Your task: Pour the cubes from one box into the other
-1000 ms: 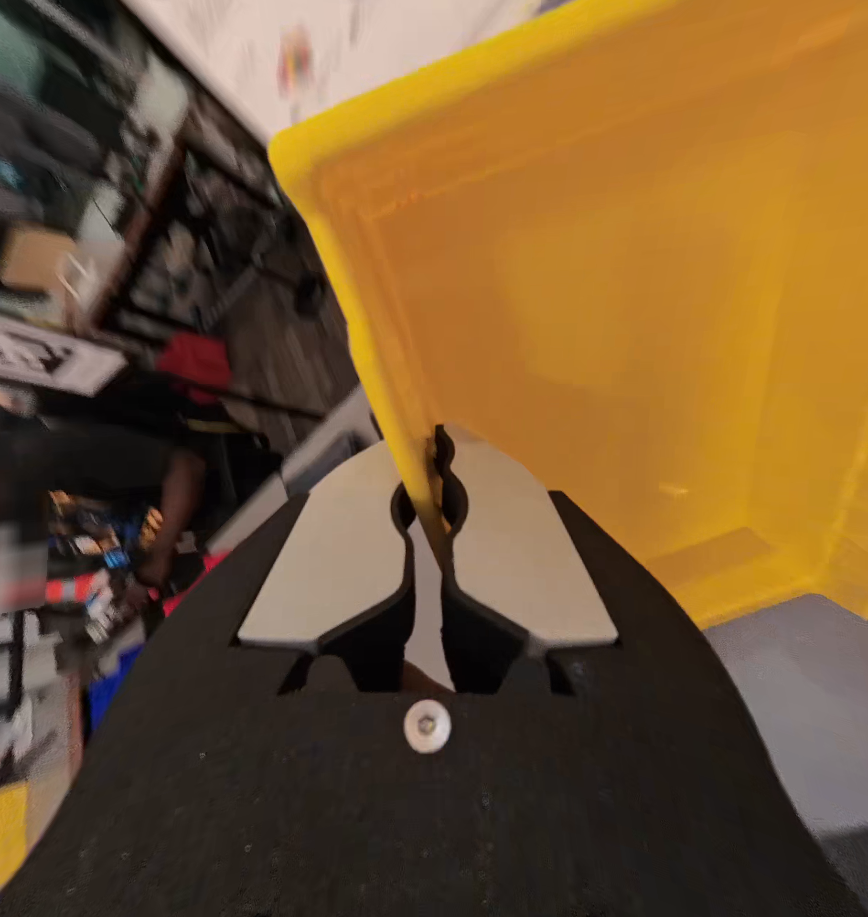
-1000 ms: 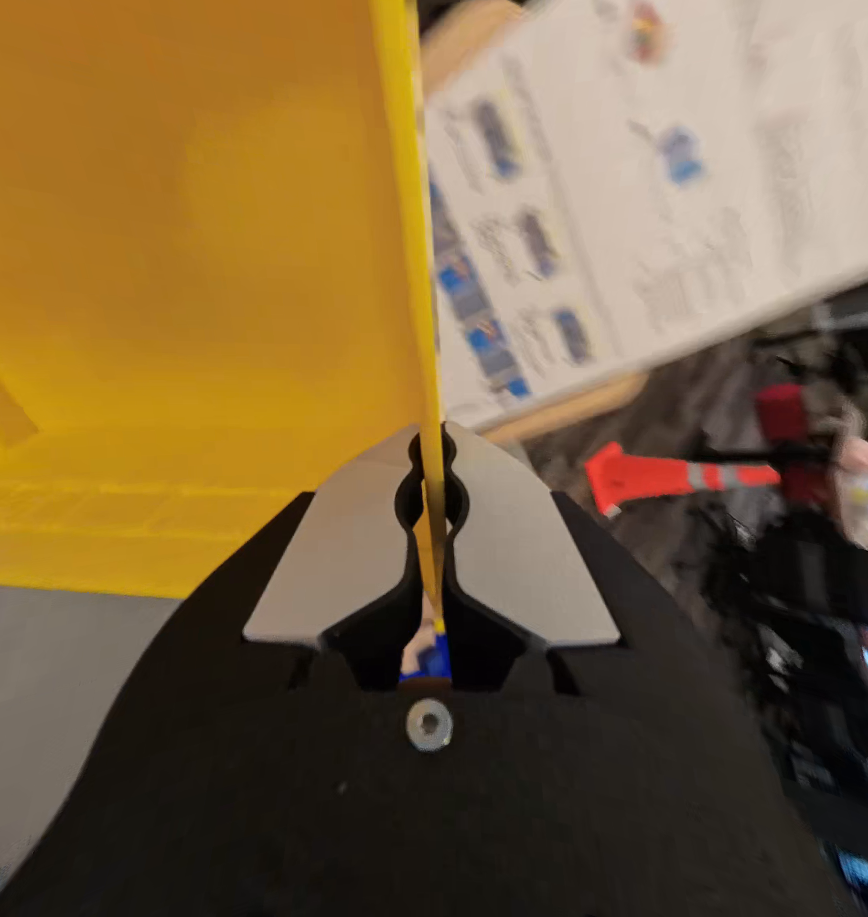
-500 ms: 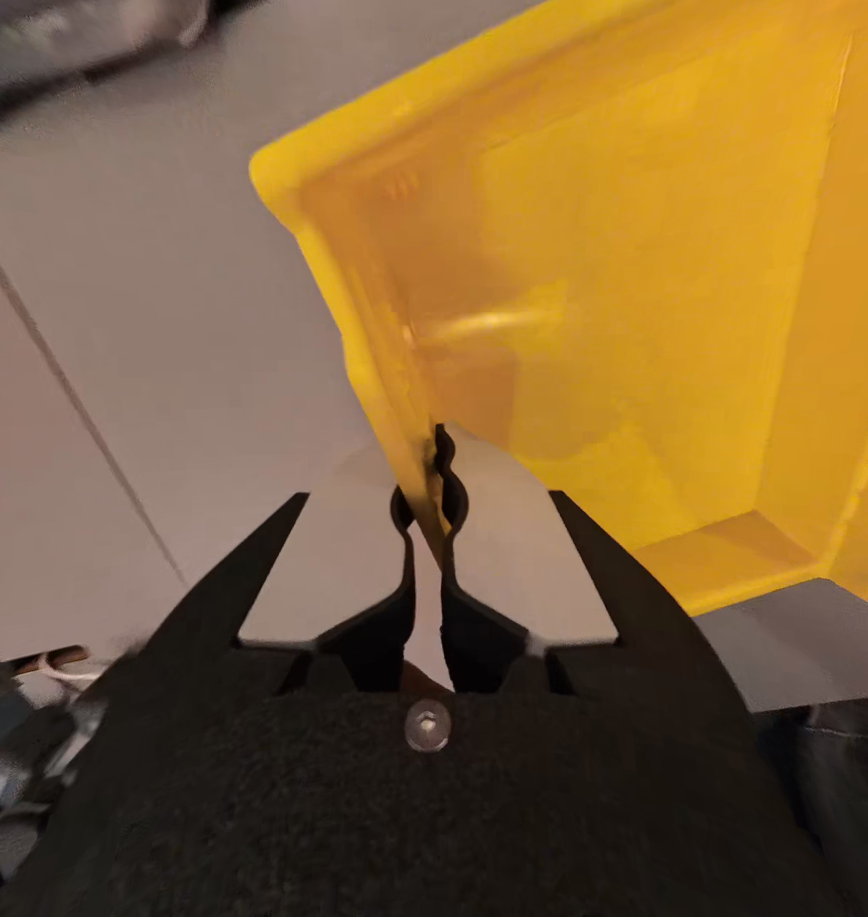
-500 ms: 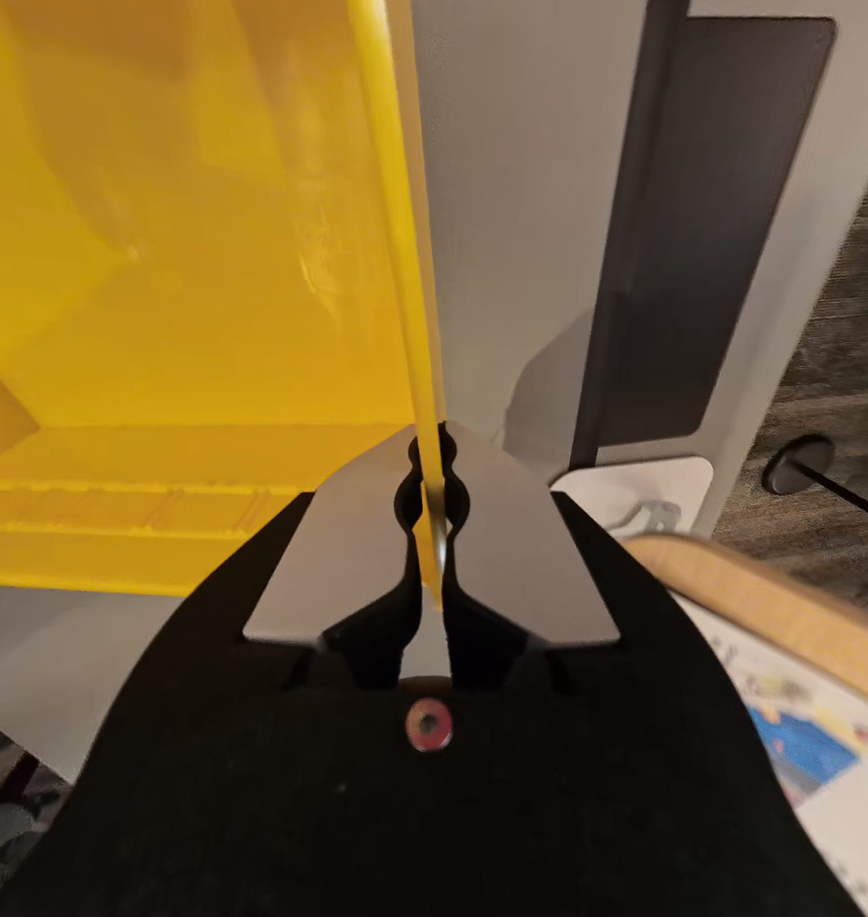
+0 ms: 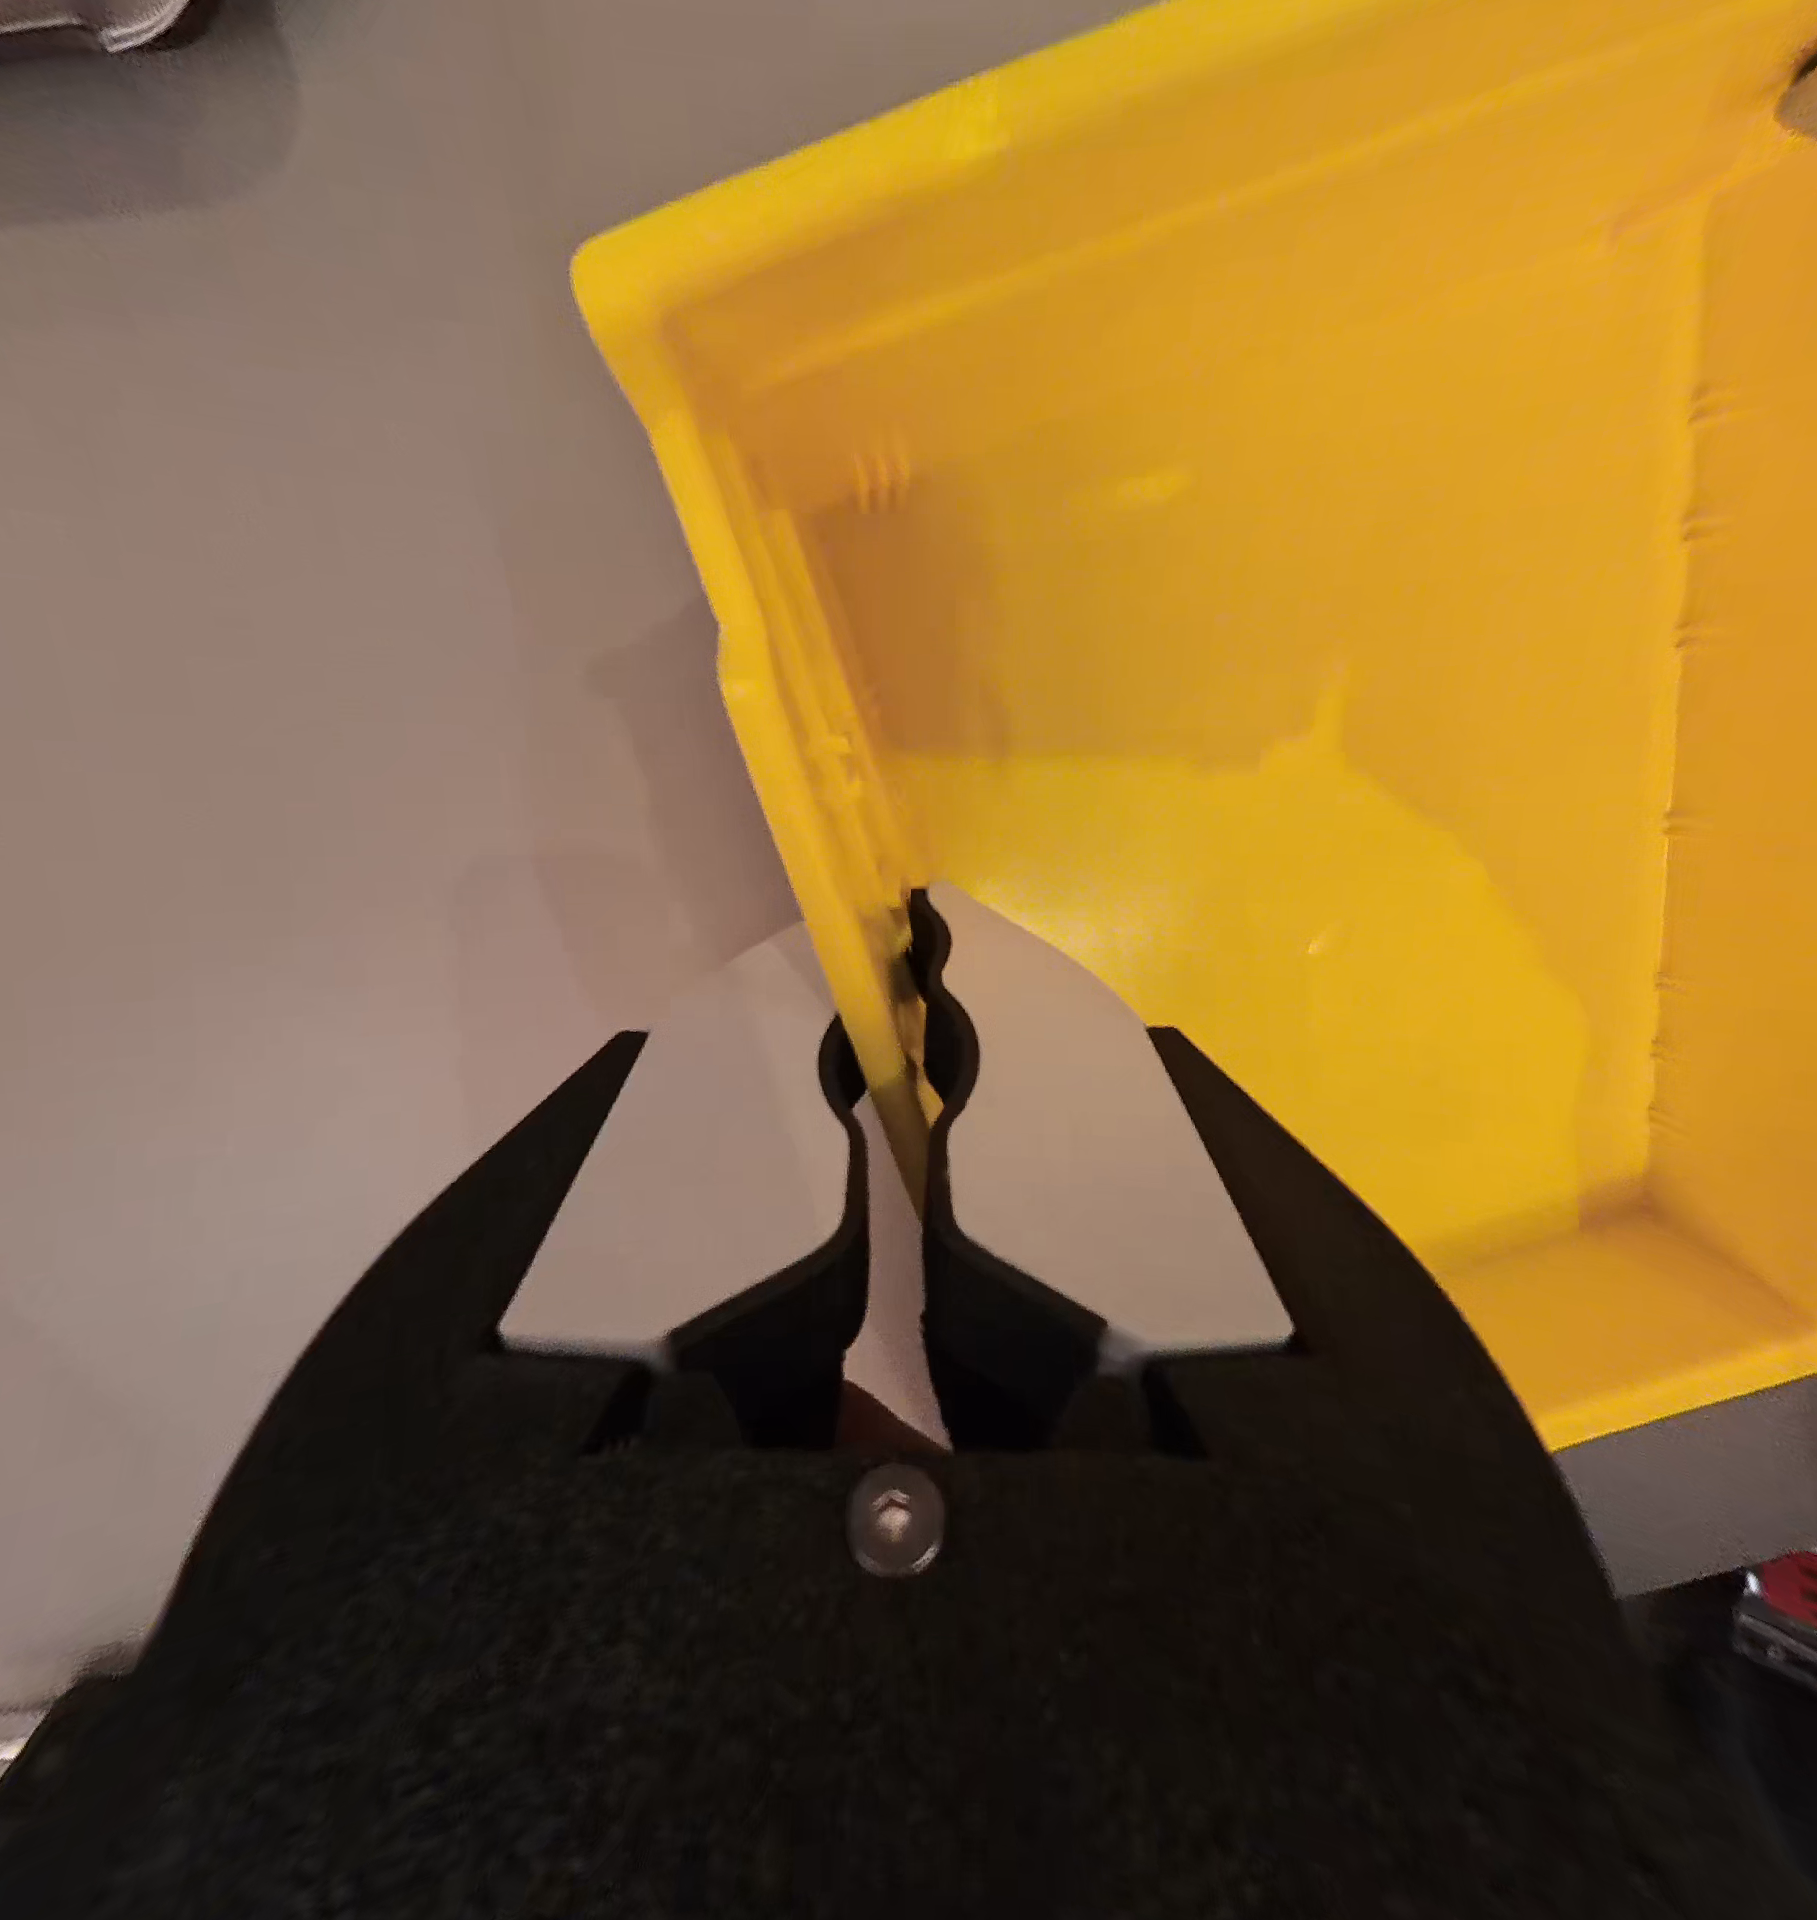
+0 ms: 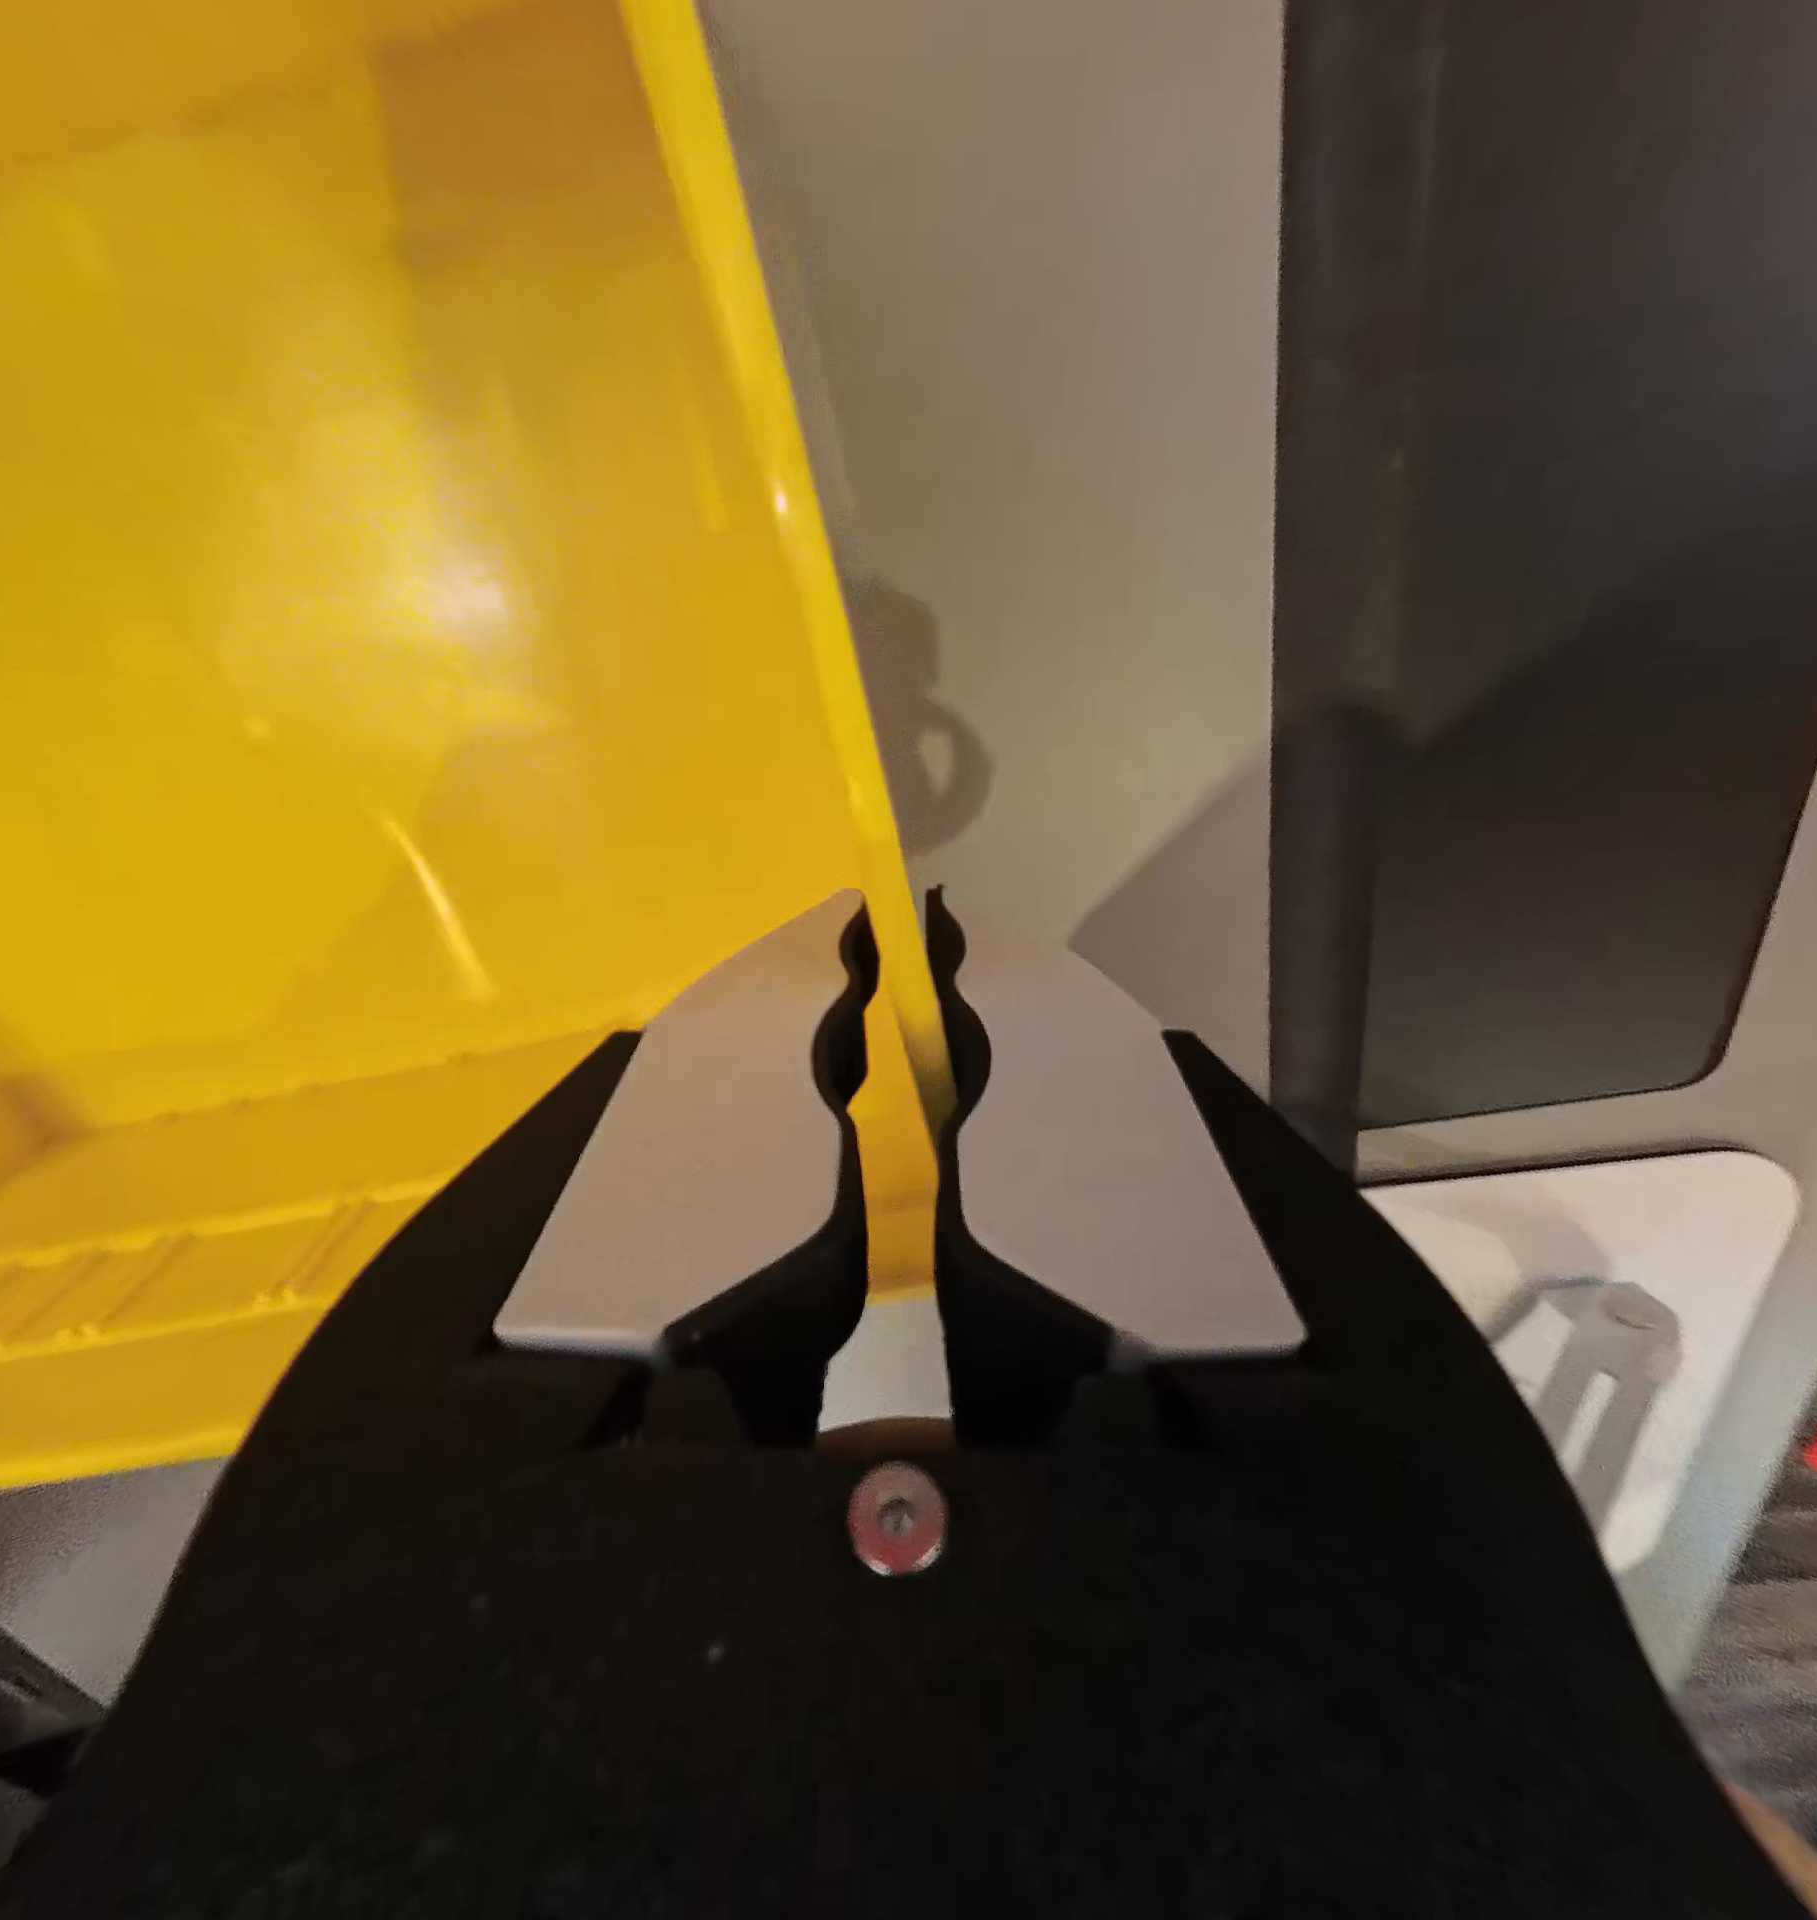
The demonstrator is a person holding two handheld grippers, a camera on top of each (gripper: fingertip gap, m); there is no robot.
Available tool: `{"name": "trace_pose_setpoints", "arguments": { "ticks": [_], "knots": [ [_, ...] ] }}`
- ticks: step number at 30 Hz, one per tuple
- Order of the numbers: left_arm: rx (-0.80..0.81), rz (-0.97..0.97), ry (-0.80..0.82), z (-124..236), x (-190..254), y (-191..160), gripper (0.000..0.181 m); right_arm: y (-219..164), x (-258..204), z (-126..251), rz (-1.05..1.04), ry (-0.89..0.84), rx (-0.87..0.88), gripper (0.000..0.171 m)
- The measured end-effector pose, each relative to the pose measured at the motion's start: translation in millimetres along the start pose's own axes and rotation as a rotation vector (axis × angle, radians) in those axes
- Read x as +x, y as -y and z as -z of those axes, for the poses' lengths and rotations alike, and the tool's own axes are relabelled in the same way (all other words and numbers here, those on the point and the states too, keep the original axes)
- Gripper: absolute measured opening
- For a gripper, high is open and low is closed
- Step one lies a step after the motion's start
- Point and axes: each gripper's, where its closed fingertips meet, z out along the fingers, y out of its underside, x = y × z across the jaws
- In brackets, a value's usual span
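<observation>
**A:** Where's the box?

**B:** The yellow box hangs between the two tools, its open inside facing both cameras. No cubes show in the part of it I can see. In the left wrist view it fills the space ahead and to the right of the left gripper; in the right wrist view the yellow box lies ahead and to the left of the right gripper.

**A:** And the grips?

**B:** The left gripper is clamped on the box's side wall, both fingers pressed against the thin edge. The right gripper straddles the opposite wall, but its fingers stand slightly apart: the wall touches the right finger, with a visible gap to the left one.

**A:** Anything around it?

**B:** A pale grey surface lies beyond and left of the left gripper. Right of the right gripper stands a dark panel in a white frame.
</observation>
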Motion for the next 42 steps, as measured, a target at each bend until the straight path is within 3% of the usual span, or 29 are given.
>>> {"name": "trace_pose_setpoints", "arguments": {
  "ticks": [4,9,12,16,21,24,27,30,31,35,39,42],
  "knots": [
    [0.023,0.018,0.085,10.3,-4.4,2.3,0.013,3.5,6.3,27.7,-0.012,-0.134,0.139,0.018],
    [0.229,0.056,0.134,82.0,7.6,17.9,0.027,-14.5,-13.3,145.4,-0.024,-0.31,0.457,0.025],
    [0.442,0.071,0.033,132.9,48.6,9.2,0.035,-64.5,-47.7,206.1,-0.06,-0.356,0.639,0.025],
    [0.743,0.116,-0.181,168.0,114.8,-52.9,0.039,-158.5,-110.9,244.8,-0.128,-0.276,0.89,0.025],
    [0.865,0.311,-0.191,137.0,155.5,-156.1,0.038,-324.2,-140.2,238.4,-0.386,-0.471,0.922,0.026],
    [0.926,0.362,-0.024,108.9,165.9,-202.5,0.037,-426.5,-164.6,212.4,-0.58,-0.618,0.945,0.026],
    [1.047,0.351,-0.026,88.8,190.1,-226.5,0.033,-521.0,-193.9,167.6,-0.793,-0.773,0.951,0.026],
    [1.078,0.379,-0.098,74.6,193.7,-228.0,0.028,-594.8,-234.5,118.3,-1.004,-0.869,1.005,0.026],
    [1.067,0.368,-0.091,73.3,191.6,-226.6,0.03,-612.6,-242.9,109.5,-1.063,-0.899,1.041,0.021],
    [1.067,0.324,0.085,72.7,181.3,-227.7,0.035,-645.2,-241.4,109.0,-1.171,-0.887,1.055,0.027],
    [1.053,0.258,0.21,72.7,185.9,-227.9,0.034,-648.4,-228.4,106.4,-1.208,-0.861,1.059,0.029],
    [1.062,0.25,0.193,72.6,190.8,-223.4,0.034,-647.1,-228.6,103.7,-1.203,-0.864,1.051,0.029]
  ]
}}
